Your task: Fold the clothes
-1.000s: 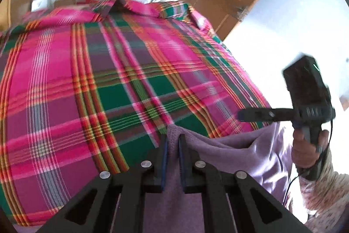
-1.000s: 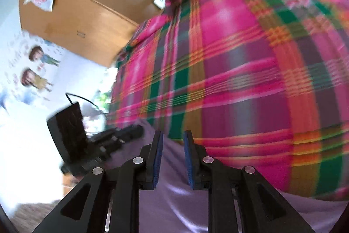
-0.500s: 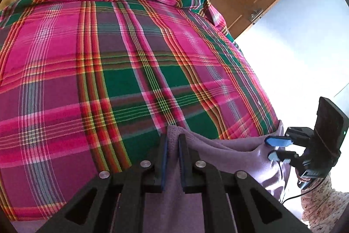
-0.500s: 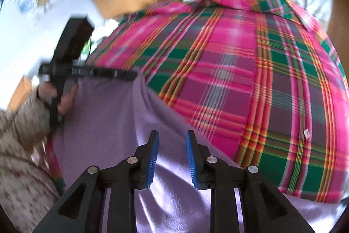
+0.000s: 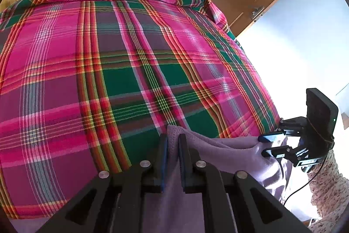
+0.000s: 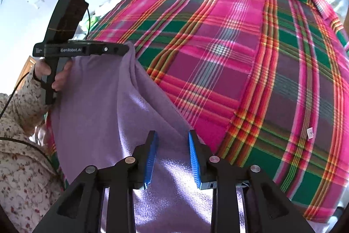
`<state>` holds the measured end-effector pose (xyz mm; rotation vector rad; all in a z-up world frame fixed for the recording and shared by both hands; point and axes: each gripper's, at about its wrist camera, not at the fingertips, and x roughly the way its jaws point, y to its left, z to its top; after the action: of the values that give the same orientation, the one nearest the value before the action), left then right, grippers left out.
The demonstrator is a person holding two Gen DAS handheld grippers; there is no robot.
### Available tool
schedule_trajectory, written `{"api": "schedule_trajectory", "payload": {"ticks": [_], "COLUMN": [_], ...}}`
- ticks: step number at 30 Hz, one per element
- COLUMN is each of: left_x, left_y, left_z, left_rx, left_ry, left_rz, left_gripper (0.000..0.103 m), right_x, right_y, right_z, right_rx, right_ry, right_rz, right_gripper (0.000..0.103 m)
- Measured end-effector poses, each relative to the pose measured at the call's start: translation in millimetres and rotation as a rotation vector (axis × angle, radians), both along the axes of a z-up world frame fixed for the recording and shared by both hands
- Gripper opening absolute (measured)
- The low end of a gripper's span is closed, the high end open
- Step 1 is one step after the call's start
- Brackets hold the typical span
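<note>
Entry, mid-fold. The lilac fleece garment [image 6: 104, 115] lay at the near edge of the plaid bedspread [image 5: 122, 71], one part draped on the bed, the rest hanging off the near side toward the person's floral sleeve [image 6: 19, 167].

Left claw [image 5: 173, 146]: jaws nearly together, pinching a corner of the fleece; the cloth stood up between the pads and fell away behind them. In the right wrist view that corner was raised above the bedspread, and a slack fold ran down from it to the right claw.

Right claw [image 6: 171, 155]: jaws apart, blue pads clear of the cloth on both sides. It hovered over a ridge of fleece but gripped nothing. From the left wrist view it looked level with the fleece hem, beside the bedspread's near edge.

Handling, my judgement: light, soft, very limp. It sagged wherever unsupported and creased freely under its own weight. The napped surface should hold well against ribbed pads, so slip is a minor worry; the greater risk is catching two layers at once, or dragging the bedspread up with it.

Where to grip: the matching corner or hem on the right-hand side, level with the corner already held, so the edge can be drawn taut between both claws. The ridge under the right claw seemed a mid-panel fold, not an edge; I could not tell where the true corner lay.
</note>
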<state>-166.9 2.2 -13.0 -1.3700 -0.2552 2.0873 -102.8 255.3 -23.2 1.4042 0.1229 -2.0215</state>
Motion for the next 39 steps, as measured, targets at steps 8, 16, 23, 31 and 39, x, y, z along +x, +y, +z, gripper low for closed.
{"api": "schedule_trajectory", "payload": {"ticks": [8, 16, 23, 31, 39], "left_x": [-0.4, 1.5, 2.8, 2.1, -0.4], "left_y": [0.2, -1.2, -3.1, -2.2, -1.4], "left_z": [-0.4, -0.5, 0.4, 0.1, 1.8], "left_rx": [0.002, 0.010, 0.013, 0.014, 0.007], "left_ry": [-0.018, -0.021, -0.026, -0.033, -0.030], "left_rz": [0.019, 0.045, 0.067, 0.076, 0.090], "left_gripper": [0.011, 0.011, 0.011, 0.011, 0.011], "right_x": [20.7, 22.7, -4.6, -18.1, -17.2], "right_y": [5.4, 13.0, -16.9, -39.1, -32.0], "right_z": [14.6, 28.9, 5.3, -3.8, 13.8], "right_rx": [-0.022, -0.052, -0.083, -0.119, -0.125], "right_ry": [0.057, 0.136, 0.079, 0.001, 0.077], "right_rz": [0.001, -0.038, 0.057, 0.167, 0.094], "right_gripper": [0.003, 0.008, 0.028, 0.020, 0.003]}}
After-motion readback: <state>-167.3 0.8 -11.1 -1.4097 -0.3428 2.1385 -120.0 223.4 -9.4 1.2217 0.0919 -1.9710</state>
